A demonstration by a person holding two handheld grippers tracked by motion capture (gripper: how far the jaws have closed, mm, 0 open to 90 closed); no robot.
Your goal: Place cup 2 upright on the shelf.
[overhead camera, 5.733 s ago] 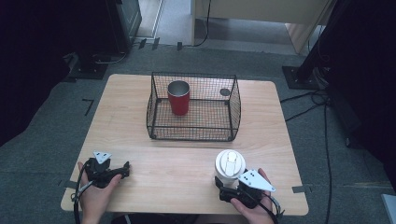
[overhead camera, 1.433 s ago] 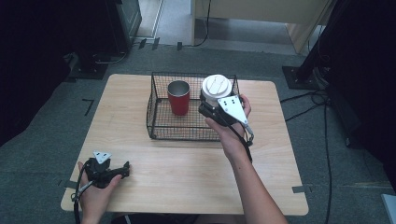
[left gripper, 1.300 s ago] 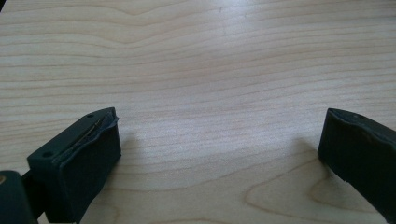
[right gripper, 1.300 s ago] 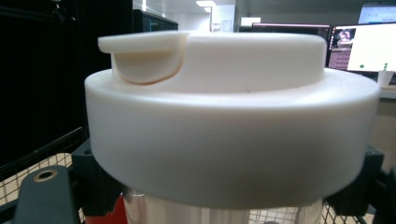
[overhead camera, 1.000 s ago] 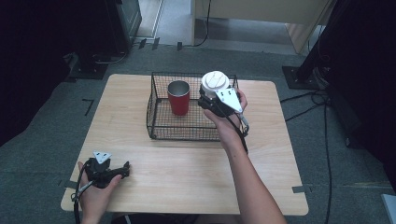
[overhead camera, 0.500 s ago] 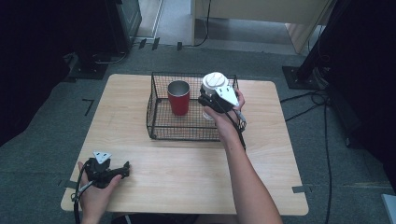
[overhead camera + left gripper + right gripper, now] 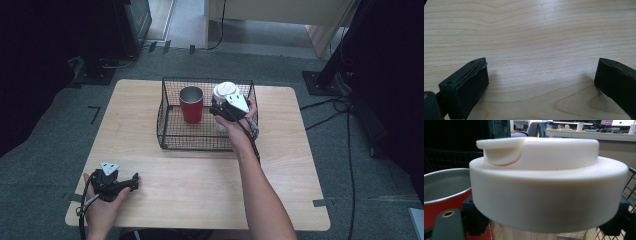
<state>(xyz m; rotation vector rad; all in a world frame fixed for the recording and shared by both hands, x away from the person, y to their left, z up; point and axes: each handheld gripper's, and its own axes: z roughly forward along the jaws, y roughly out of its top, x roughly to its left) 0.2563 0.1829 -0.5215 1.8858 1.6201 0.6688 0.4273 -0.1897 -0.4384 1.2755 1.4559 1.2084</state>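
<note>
Since the earlier frame, the right hand-held gripper (image 7: 226,108) had lowered the white-lidded tumbler (image 7: 225,93) into the wire basket (image 7: 170,138), at 3 o'clock of the red cup (image 7: 191,104), jaws clamped on its body. Left hand-held gripper (image 7: 131,182) rested on the bench (image 7: 200,180) at 7 o'clock, jaws apart.

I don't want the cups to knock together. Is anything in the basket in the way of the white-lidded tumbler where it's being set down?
Nothing visible is. The right gripper holds the white-lidded tumbler over the right part of the wire basket. The red cup stands beside it on the left, apart from it; the mesh floor below looks bare.
</note>
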